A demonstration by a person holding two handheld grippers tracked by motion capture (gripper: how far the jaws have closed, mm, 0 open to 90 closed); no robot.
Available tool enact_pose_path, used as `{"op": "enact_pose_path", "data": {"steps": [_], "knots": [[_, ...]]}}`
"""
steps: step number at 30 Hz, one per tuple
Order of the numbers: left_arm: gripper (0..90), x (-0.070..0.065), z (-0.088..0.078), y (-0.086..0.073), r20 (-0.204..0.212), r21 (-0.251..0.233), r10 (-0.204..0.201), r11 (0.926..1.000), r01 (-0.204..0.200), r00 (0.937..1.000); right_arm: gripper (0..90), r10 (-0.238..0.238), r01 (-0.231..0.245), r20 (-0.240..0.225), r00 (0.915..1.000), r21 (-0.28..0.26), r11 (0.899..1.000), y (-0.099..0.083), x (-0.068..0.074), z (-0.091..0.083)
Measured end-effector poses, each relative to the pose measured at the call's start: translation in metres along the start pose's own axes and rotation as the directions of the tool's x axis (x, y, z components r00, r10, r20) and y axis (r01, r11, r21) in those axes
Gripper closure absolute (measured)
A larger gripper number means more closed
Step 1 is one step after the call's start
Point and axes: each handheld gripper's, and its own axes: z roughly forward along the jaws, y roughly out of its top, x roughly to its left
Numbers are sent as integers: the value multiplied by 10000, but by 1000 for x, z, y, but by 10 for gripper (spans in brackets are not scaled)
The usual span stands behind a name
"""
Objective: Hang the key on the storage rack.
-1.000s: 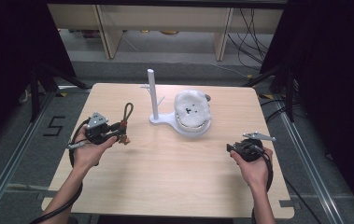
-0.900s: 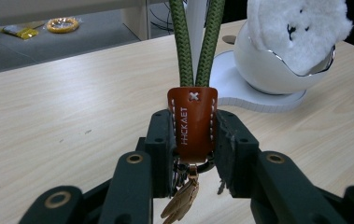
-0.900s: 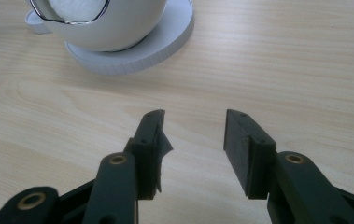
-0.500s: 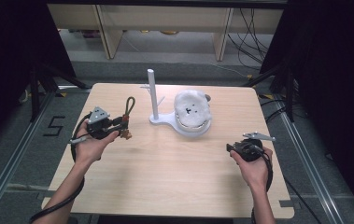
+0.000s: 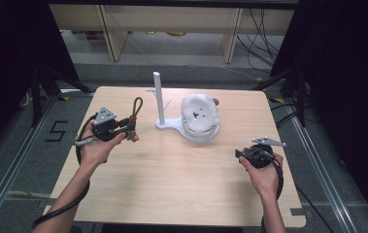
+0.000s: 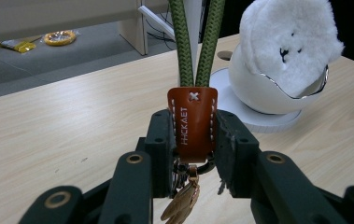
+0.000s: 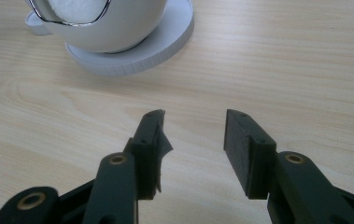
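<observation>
The left gripper is clamped on the keychain by its leather tab, with the green cord loop rising ahead. Beyond and right of it stands the white peg, well apart. The right gripper hangs open, empty.

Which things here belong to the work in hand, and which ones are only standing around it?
Part of the work:
- keychain with green cord loop and brown leather tab, clamped in the left tongs
- white stand with upright post, probably where the loop goes

Only standing around:
- fluffy white toy in its round holder
- right tongs, open and holding nothing
- shelving behind the table
</observation>
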Motion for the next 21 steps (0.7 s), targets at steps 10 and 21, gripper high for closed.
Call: {"op": "enact_pose_path", "data": {"steps": [10,21], "knots": [[681,-1,4,7,74,-70,34,10000,-33,10000,584,-323,323,-26,9995,33,9995,1,-3,-2],[681,-2,7,17,126,-155,130,9998,-128,9998,584,-385,385,-19,9993,18,9993,0,-4,-2]]}}
